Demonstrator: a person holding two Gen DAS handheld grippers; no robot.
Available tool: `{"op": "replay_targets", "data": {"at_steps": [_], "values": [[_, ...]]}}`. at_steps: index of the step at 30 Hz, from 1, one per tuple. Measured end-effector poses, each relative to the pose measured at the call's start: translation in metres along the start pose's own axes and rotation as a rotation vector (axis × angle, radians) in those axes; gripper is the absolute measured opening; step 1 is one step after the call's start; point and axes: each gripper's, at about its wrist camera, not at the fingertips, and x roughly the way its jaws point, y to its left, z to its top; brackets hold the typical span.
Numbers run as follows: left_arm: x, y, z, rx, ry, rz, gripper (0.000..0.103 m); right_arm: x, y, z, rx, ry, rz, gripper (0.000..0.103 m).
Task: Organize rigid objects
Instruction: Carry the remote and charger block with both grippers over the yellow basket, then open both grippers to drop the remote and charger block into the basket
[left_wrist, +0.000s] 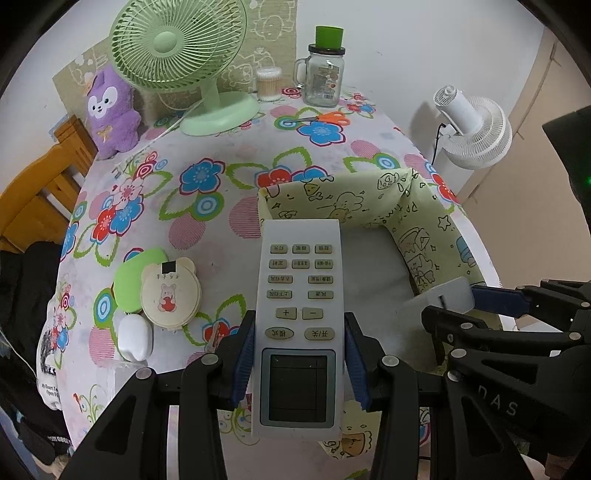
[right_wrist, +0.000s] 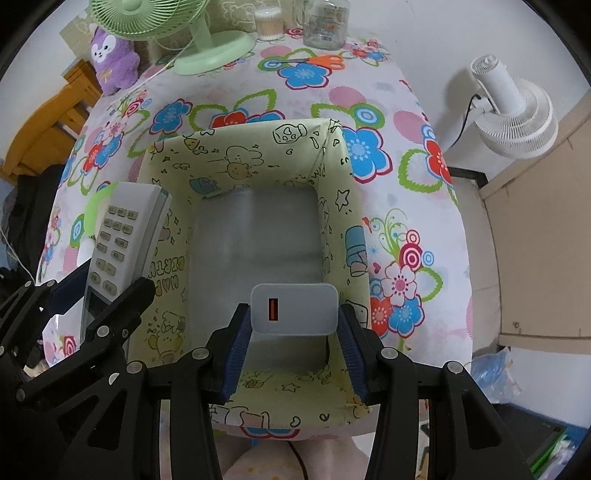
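My left gripper is shut on a white remote control, held above the left wall of a pale green cartoon-print storage box. My right gripper is shut on a white USB charger, held over the box's near end, above its grey floor. The remote and left gripper also show at the left of the right wrist view. The charger and right gripper show at the right of the left wrist view.
On the flowered tablecloth lie a round bear-shaped case on a green pad and a small white object. At the back stand a green fan, purple plush, cotton swab tub, glass jar and orange scissors. A white fan stands off the table's right.
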Motion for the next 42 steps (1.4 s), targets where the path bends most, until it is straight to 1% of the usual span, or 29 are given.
{"op": "replay_targets", "data": {"at_steps": [4,8,12,14,16,18,19,23,28,33,35,37,40,42], "values": [[-0.003,-0.001,0.004,0.000,-0.003,-0.014,0.045,-0.008,-0.002,0.000,0.001,-0.027,-0.013,0.052],[-0.007,-0.005,0.009,0.005,-0.012,-0.028,0.045,-0.015,-0.010,0.001,0.023,-0.039,-0.006,0.052],[-0.011,-0.014,0.016,0.019,-0.024,-0.041,0.045,-0.025,-0.018,0.002,0.033,-0.058,-0.044,0.056],[-0.010,-0.018,0.018,0.025,-0.026,-0.039,0.045,-0.030,-0.025,0.003,0.052,-0.074,-0.039,0.058],[-0.007,-0.020,0.020,0.029,-0.021,-0.030,0.045,-0.033,-0.033,0.004,0.070,-0.084,-0.033,0.066],[-0.003,-0.022,0.020,0.020,-0.009,-0.033,0.045,-0.034,-0.039,0.004,0.077,-0.092,-0.031,0.071],[0.000,-0.022,0.020,0.013,-0.001,-0.040,0.045,-0.033,-0.041,0.004,0.076,-0.094,-0.032,0.072],[0.009,-0.027,0.018,-0.003,0.021,-0.049,0.045,-0.028,-0.046,0.005,0.068,-0.082,-0.043,0.072],[0.025,-0.030,0.012,-0.027,0.068,-0.053,0.045,-0.017,-0.051,0.003,0.059,-0.055,-0.051,0.073],[0.039,-0.034,0.005,-0.051,0.111,-0.069,0.046,-0.008,-0.049,0.001,0.049,-0.026,-0.027,0.073],[0.038,-0.038,0.004,-0.041,0.092,-0.057,0.046,-0.006,-0.047,0.000,0.043,-0.025,-0.023,0.073],[0.037,-0.040,0.005,-0.025,0.087,-0.041,0.060,-0.006,-0.045,0.000,0.043,-0.027,-0.020,0.074],[0.032,-0.042,0.006,-0.009,0.074,-0.037,0.066,-0.008,-0.044,0.000,0.038,-0.040,-0.022,0.076],[0.026,-0.043,0.007,0.007,0.065,-0.041,0.074,-0.011,-0.042,0.000,0.039,-0.045,-0.017,0.076]]}}
